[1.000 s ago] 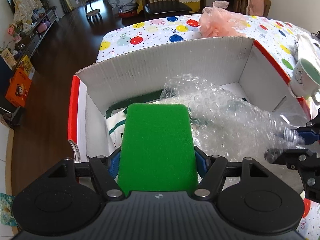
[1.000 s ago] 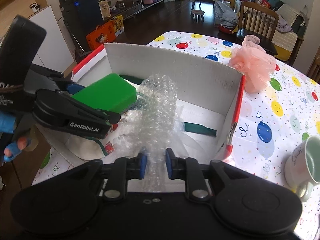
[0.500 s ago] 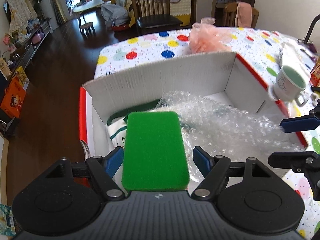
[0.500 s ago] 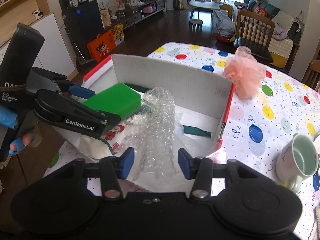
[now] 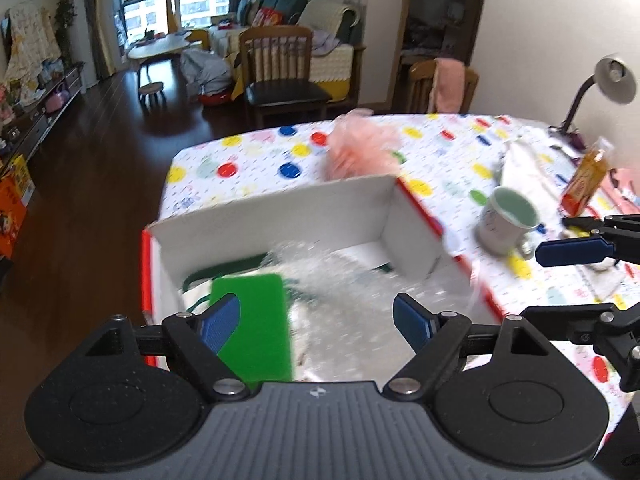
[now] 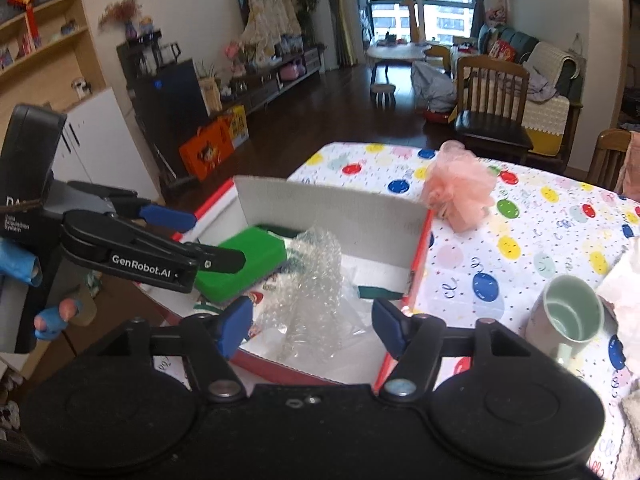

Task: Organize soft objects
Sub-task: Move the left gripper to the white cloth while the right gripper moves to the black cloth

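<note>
Open white corrugated cardboard box with red outer sides (image 6: 332,208) at the surface's near left corner. Inside, along its left wall: flat green rectangular foam sponge (image 5: 256,320), long axis running near-to-far. Just right of it, a crumpled sheet of clear bubble wrap (image 6: 316,276), knobbly and glossy.

Left gripper (image 5: 316,320): fingers spreading, nothing between the pads, above the sponge. Right gripper (image 6: 312,324): fingers spreading, clear of the wrap.

Peach mesh bath pouf (image 6: 460,188) beyond the box; pale green-lined ceramic mug (image 6: 568,316) toward the right edge.
</note>
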A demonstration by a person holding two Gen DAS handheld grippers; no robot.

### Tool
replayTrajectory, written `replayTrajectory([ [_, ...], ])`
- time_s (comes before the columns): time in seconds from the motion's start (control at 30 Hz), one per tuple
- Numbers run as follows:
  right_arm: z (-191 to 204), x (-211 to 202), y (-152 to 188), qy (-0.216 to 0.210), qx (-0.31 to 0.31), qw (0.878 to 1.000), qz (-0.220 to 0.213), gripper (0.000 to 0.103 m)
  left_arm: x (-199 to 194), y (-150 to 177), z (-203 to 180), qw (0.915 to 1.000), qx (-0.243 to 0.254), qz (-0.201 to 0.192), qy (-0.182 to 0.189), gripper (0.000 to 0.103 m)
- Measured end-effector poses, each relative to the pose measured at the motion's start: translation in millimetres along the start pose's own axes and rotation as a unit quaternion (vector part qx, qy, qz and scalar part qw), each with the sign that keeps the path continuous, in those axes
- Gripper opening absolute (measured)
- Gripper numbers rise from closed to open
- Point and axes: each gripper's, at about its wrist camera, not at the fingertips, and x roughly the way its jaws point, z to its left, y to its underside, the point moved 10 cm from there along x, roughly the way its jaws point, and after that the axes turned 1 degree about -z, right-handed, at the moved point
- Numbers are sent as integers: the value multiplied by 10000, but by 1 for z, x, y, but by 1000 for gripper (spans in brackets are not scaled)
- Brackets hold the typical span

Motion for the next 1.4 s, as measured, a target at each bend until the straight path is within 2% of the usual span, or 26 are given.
replayTrajectory([
  [0.37, -58, -66, 3, 166, 419, 9972, -592, 83, -2, -23, -87, 9974, -30, -168, 702, 85],
  [0.43, -75, -76, 7, 240, 518, 9963, -638, 86, 1, -27, -105, 9965, -38, -185, 814, 88],
  [0.5, -90, -85, 12, 298, 622, 9953, -676, 88, 6, -31, -124, 9955, -23, -207, 920, 97],
  [0.57, -109, -95, 20, 381, 712, 9943, -696, 91, 10, -34, -144, 9943, -29, -218, 1039, 101],
  [0.73, -161, -120, 41, 676, 899, 9912, -700, 95, 25, -46, -194, 9922, 47, -270, 1219, 102],
  [0.9, -219, -142, 64, 1210, 1003, 9851, -704, 101, 47, -58, -244, 9902, 287, -311, 1330, 102],
  [1.07, -276, -156, 88, 1668, 1203, 9764, -655, 102, 79, -70, -297, 9864, 567, -51, 1545, 102],
  [1.4, -371, -159, 133, 1938, 1589, 9669, -475, 102, 142, -98, -373, 9852, 818, 170, 1495, 102],
])
